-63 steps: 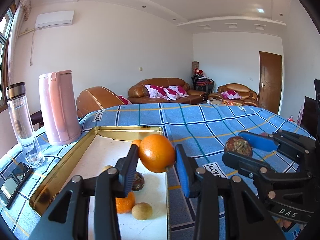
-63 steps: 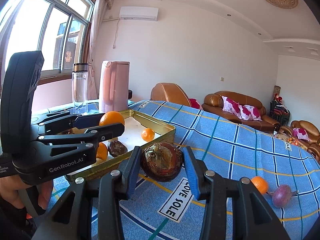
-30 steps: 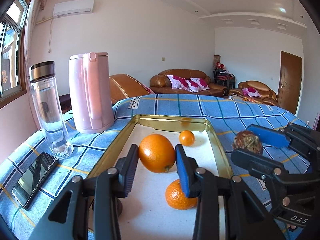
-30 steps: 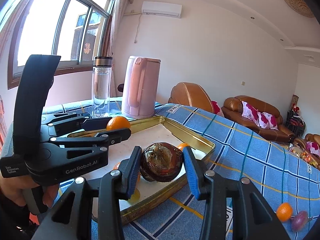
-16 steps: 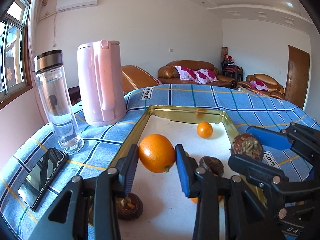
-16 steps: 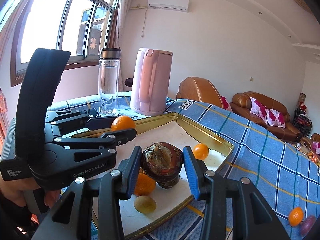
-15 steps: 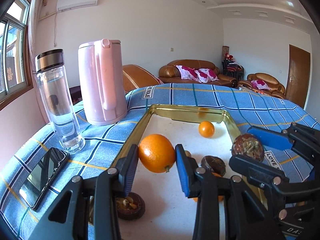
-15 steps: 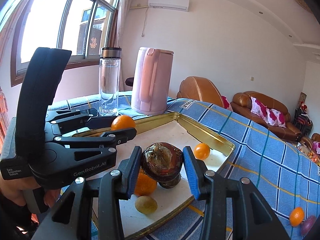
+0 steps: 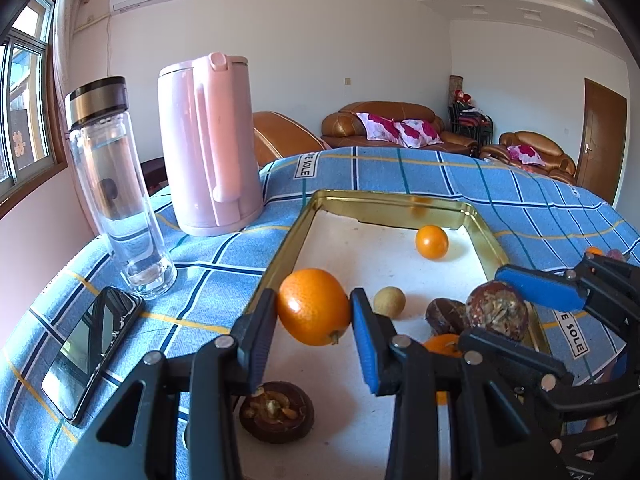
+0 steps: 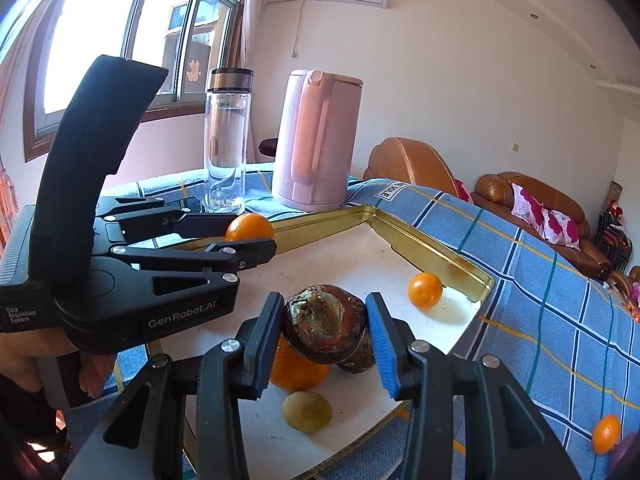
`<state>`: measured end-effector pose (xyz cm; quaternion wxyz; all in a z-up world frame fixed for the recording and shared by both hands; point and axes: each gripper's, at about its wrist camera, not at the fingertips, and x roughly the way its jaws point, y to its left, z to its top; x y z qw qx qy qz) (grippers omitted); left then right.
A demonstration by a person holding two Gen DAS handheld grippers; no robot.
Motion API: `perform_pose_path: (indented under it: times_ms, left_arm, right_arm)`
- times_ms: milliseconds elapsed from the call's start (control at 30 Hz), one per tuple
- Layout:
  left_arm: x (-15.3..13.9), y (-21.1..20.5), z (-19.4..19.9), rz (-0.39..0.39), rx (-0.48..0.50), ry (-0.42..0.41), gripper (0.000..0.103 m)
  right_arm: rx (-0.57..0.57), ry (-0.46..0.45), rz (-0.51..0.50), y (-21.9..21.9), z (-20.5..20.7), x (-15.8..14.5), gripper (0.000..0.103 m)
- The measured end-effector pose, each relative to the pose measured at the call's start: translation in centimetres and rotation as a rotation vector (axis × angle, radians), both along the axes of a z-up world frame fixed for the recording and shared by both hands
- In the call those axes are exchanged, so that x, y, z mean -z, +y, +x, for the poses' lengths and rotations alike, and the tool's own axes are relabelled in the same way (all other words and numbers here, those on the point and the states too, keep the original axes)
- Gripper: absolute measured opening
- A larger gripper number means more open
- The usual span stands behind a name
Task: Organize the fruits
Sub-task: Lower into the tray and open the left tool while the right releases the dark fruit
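Note:
My left gripper (image 9: 314,312) is shut on a large orange (image 9: 313,306) and holds it above the left side of the gold tray (image 9: 392,199). My right gripper (image 10: 325,326) is shut on a dark brown mangosteen (image 10: 324,324), held above the tray's near part; it also shows in the left wrist view (image 9: 497,310). In the tray lie a small orange (image 9: 431,242), a tan round fruit (image 9: 389,301), a brown mangosteen (image 9: 445,315), another orange (image 10: 296,370) and a mangosteen half (image 9: 277,411).
A pink kettle (image 9: 208,144) and a glass water bottle (image 9: 114,184) stand left of the tray. A phone (image 9: 90,348) lies on the blue checked cloth (image 9: 400,168). A small orange (image 10: 606,433) and a purple fruit (image 10: 624,452) lie on the cloth at right.
Both grippers have moved left and forward over the tray with their fruits held; the kettle and bottle look closer. Neither gripper has opened.

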<state>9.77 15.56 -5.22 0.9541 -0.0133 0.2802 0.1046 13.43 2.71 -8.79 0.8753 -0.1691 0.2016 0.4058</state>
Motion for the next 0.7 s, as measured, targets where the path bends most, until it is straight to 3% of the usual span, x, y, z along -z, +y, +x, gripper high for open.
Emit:
perform_pose_path:
  times_ms: [700]
  left_arm:
    - [0.2, 0.5, 0.1, 0.007, -0.011, 0.015, 0.040]
  right_arm:
    - [-0.046, 0.002, -0.075, 1.5, -0.3, 0.7, 0.044]
